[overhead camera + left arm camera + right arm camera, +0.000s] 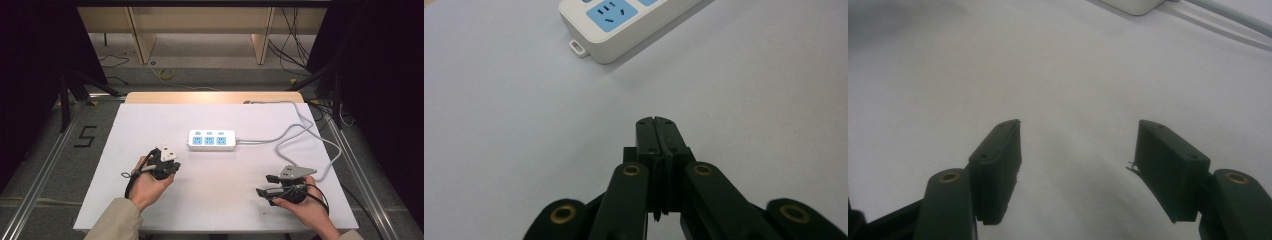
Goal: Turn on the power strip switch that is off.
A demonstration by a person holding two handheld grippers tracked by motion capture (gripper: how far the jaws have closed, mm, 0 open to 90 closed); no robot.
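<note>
Centrally placed on white table (215, 200): power strip (212, 140), white body, three pale-blue socket faces in a row, small mounting tab at the near-left corner in the left gripper view, grey-white cable (300, 131) leaving its right end, looping over the table's right side and running off the far edge. Lying flat, long side across the table, well apart from both grippers. Left gripper (168, 151) at front left, held in a hand, tipped toward the strip, jaws clenched together on nothing, pads (657, 135) meeting flat. Right gripper (266, 185) at front right, jaws spread wide and released, bare table between pads (998, 160). Possibly a cable loop just behind the right gripper's grey plate, hard to judge from above. Open bare surface between strip and both hands, also left of the strip out to the table's left edge. Right edge crowded by cable. Far edge backed by a wooden strip (215, 97).
</note>
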